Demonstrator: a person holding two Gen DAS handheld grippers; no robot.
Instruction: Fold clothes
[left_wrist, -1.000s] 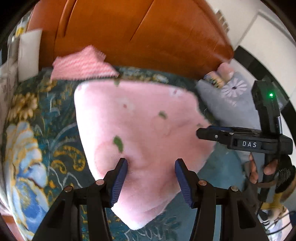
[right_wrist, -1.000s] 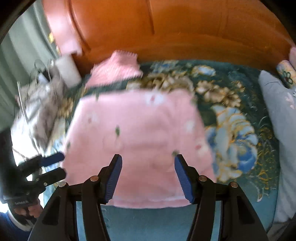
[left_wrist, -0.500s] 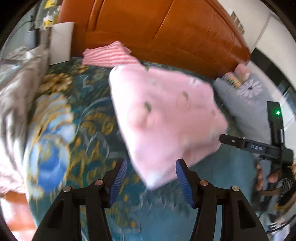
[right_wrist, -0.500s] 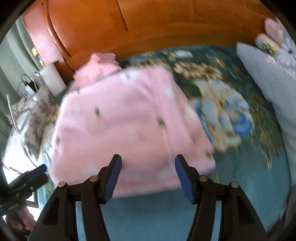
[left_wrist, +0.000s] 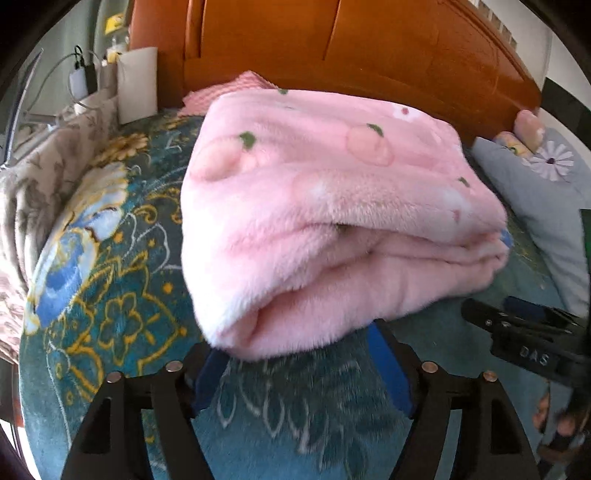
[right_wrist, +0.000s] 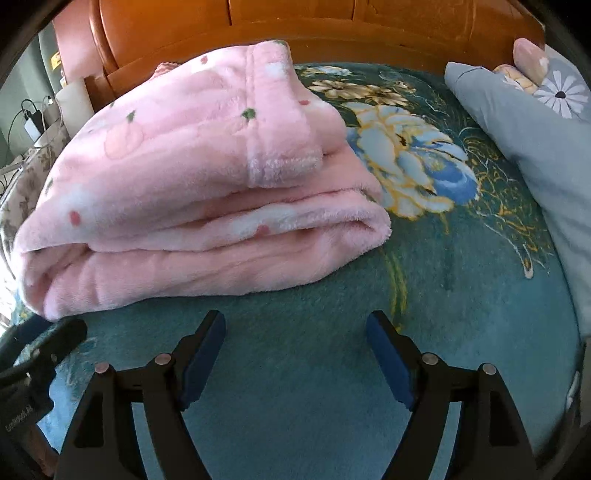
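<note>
A folded pink fleece garment (left_wrist: 325, 206) with a peach print lies in thick layers on the teal floral bedspread (left_wrist: 110, 295). It also shows in the right wrist view (right_wrist: 192, 206). My left gripper (left_wrist: 295, 354) is open, low at the garment's near corner, and the fabric hangs over the gap between its fingertips. My right gripper (right_wrist: 295, 343) is open and empty, just in front of the garment's near edge, apart from it. The right gripper also shows at the right edge of the left wrist view (left_wrist: 524, 336).
An orange wooden headboard (left_wrist: 351, 40) stands behind. A pink striped folded cloth (left_wrist: 229, 92) lies beyond the garment. Grey pillows (right_wrist: 532, 125) lie at the right. A beige patterned cloth (left_wrist: 40, 192) and chargers (left_wrist: 81, 81) are at the left.
Both grippers dropped from above the garment down to bed level at its near edge. The garment now lies close in front, seen from the side.
</note>
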